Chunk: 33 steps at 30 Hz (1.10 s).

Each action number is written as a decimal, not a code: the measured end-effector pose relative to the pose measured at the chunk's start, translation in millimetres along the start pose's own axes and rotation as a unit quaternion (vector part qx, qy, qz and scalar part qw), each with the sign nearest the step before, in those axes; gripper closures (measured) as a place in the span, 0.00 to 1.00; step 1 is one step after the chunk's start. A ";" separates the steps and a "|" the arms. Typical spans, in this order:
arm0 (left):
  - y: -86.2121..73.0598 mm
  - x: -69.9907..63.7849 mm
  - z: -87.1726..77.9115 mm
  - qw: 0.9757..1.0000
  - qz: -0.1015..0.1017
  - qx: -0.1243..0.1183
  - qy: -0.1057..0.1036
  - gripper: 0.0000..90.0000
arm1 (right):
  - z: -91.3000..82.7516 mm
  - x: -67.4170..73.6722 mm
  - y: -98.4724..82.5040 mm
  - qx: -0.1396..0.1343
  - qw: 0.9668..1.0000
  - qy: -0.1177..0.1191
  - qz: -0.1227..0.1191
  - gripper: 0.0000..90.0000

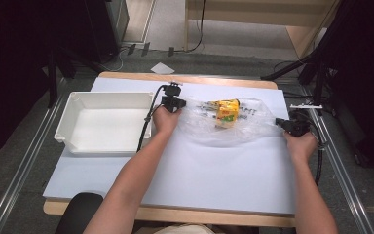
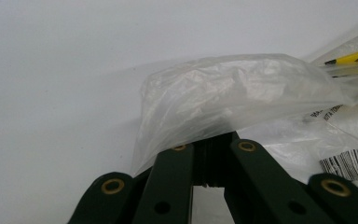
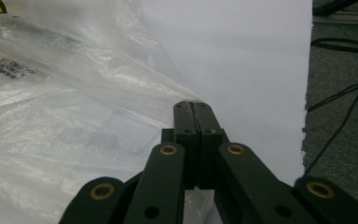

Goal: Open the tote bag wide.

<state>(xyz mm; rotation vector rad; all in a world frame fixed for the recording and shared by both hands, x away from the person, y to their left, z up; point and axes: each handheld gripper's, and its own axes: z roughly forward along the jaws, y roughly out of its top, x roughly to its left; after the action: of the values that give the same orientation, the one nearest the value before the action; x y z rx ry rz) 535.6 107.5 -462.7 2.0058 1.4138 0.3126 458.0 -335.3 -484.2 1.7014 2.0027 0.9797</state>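
A clear plastic bag [image 1: 222, 130] lies across the middle of the white table [image 1: 199, 170], with a yellow carton [image 1: 227, 113] inside it. My left gripper [image 1: 174, 103] is at the bag's left end. In the left gripper view its jaws [image 2: 214, 142] are closed together, and the bag's film [image 2: 223, 88] is pinched in them and billows over their tips. My right gripper [image 1: 292, 126] is at the bag's right end. Its jaws [image 3: 196, 112] are pressed together on a corner of the film [image 3: 51, 116]. The bag is stretched between the two grippers.
An empty white bin [image 1: 102, 127] stands at the table's left, just beside my left hand. The table's right edge [image 3: 307, 93] runs close to my right gripper, with grey carpet and cables [image 3: 340, 93] beyond it. Black stand legs [image 1: 311, 68] rise at the back right.
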 end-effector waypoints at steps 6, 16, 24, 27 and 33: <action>-1.5 -0.2 0.3 1.000 -0.007 -0.007 0.000 1.00 | -2.1 -4.1 -2.3 -0.003 1.000 0.002 0.010 1.00; 0.7 -0.2 -0.6 1.000 -0.019 0.006 -0.012 1.00 | -2.6 -6.6 -0.2 0.002 1.000 -0.003 0.015 1.00; 6.0 -7.5 -10.0 1.000 -0.010 -0.003 -0.028 0.99 | -9.2 3.7 11.8 0.001 1.000 0.017 0.000 1.00; 7.4 -9.7 -16.8 1.000 0.005 -0.008 -0.029 0.98 | -15.0 10.0 16.8 -0.006 1.000 0.022 -0.009 1.00; 11.5 -12.5 -32.4 0.998 0.010 -0.016 -0.056 0.89 | -27.9 19.9 28.7 -0.018 0.999 0.038 -0.024 1.00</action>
<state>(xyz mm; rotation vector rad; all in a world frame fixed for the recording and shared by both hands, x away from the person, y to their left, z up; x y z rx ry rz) 521.9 106.0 -428.8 1.9811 1.3109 0.2268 456.2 -322.8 -441.3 1.6128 2.0514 1.0723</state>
